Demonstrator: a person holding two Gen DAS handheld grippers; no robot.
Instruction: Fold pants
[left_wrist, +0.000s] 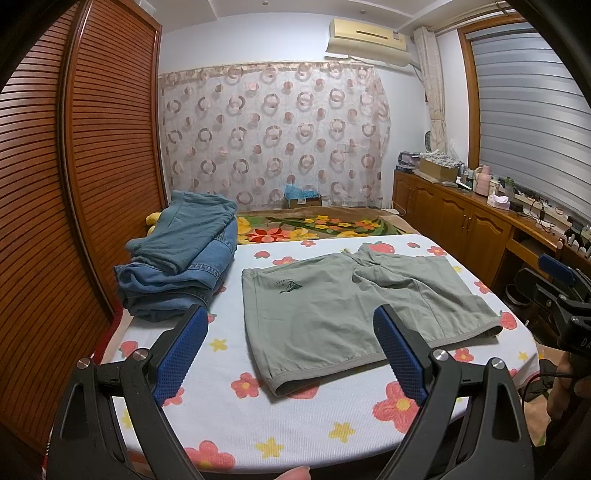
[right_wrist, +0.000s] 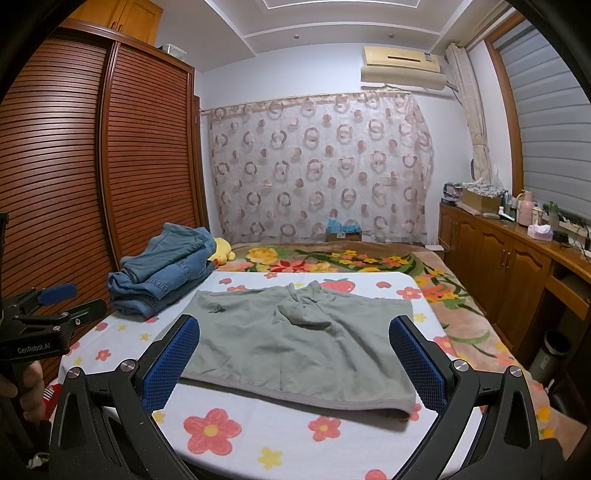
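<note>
Above the near edge of the flower-printed tabletop, the left hand-held gripper is hovering with its blue-padded fingers spread wide and nothing between them. To its right, the right hand-held gripper is hanging at a similar height, its jaws likewise gaping wide and empty; in the left wrist view it is showing at the right border, with a hand gripping its handle.

Just beyond both sets of fingers, the grey-green shorts are lying spread flat on the tabletop, unfolded, with the two leg openings facing the cameras and the waist pointing away. A paler band is edging each hem. Small dark print is sitting near the far left corner of the cloth, and the fabric around the crotch and waist is bunching into creases, while the leg panels are lying mostly smooth.

Further left, a stack of folded blue denim clothes is resting at the far left corner of the tabletop, apart from the shorts. Behind the tabletop, a floral blanket is covering a bed, and a louvred wooden wardrobe is lining the left wall.
</note>
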